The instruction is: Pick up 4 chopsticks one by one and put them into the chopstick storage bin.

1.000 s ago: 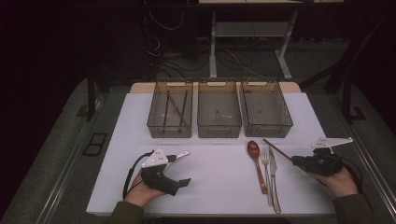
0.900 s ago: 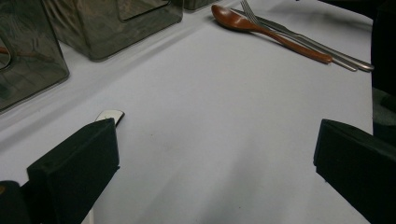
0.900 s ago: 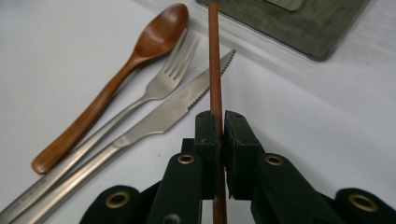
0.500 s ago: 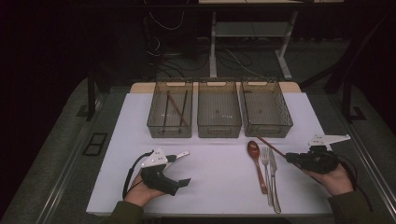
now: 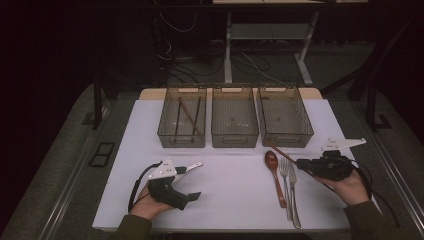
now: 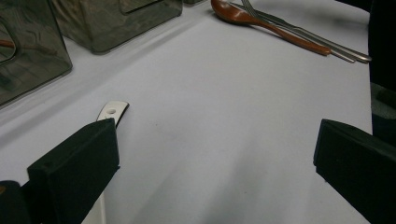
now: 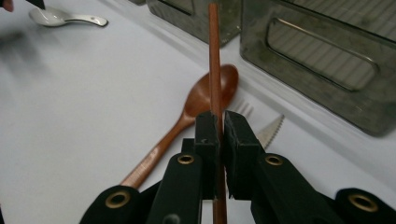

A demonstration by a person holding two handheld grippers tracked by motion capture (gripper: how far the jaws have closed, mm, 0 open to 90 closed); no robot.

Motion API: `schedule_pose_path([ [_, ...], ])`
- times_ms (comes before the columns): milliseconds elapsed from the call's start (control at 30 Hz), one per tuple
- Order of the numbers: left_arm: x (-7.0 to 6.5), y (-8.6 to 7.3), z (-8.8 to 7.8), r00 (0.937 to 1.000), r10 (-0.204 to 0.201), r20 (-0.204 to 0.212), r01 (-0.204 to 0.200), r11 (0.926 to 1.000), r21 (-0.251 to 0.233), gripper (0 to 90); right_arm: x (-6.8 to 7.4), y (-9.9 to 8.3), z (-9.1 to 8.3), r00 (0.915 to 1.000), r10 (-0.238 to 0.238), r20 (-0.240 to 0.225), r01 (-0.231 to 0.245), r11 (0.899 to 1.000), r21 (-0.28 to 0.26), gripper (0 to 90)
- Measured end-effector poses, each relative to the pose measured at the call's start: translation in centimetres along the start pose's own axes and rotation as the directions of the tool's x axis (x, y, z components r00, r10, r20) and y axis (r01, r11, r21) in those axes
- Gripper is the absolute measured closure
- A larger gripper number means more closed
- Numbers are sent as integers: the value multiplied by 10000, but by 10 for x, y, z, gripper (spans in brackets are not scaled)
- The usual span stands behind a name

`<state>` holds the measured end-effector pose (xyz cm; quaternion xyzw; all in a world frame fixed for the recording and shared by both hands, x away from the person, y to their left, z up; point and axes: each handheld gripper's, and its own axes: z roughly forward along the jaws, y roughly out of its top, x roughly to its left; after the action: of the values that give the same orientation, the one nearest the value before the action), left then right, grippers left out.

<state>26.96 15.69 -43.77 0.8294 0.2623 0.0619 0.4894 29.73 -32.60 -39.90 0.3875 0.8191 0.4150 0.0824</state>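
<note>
The thin reddish-brown wooden chopstick (image 7: 214, 60) is pinched tight between the black jaws of the right gripper (image 7: 219, 128), jaws nearly all the way together with just the stick between the pads. It sticks straight out past the jaw tips, so its long axis runs along the gripper's own line. In the high view the chopstick (image 5: 282, 152) runs from the right gripper (image 5: 300, 163) up and to the left, its free tip just short of the front of the right-hand smoky clear plastic bin (image 5: 285, 116). It's off the table, passing over the bowl end of the brown wooden spoon (image 7: 187, 114).

That spoon (image 5: 274, 174) lies on the white tabletop (image 5: 235, 190) right beside a metal fork (image 5: 286, 180) and a metal serrated knife (image 5: 293, 190), all three lined up lengthwise, just left of the right hand (image 5: 350, 187).

The left gripper (image 5: 192, 181) sits well apart on the other side, jaws spread wide and gripping nothing, bare table between them in the left gripper view. A small white ceramic spoon (image 6: 112, 112) lies next to its left jaw; whether it touches I can't tell.

Behind everything, three bins in a row: the left bin (image 5: 182, 117) has more brown chopsticks in it, and the middle bin (image 5: 234, 117) stands between the other two.
</note>
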Motion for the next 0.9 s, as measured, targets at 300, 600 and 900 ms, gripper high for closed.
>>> schedule_pose_path([
  [300,-1,0,1,10000,-22,1,22,10000,-30,0,7,18,9,9996,-64,-270,60,9998,-174,843],
  [600,-2,1,1,10000,-43,-2,43,10000,-80,0,16,41,26,9980,-374,-508,356,9987,-364,842],
  [900,-2,1,1,10000,-7,-40,7,10000,-2,0,32,63,42,9950,-635,-766,604,9973,-428,843],
])
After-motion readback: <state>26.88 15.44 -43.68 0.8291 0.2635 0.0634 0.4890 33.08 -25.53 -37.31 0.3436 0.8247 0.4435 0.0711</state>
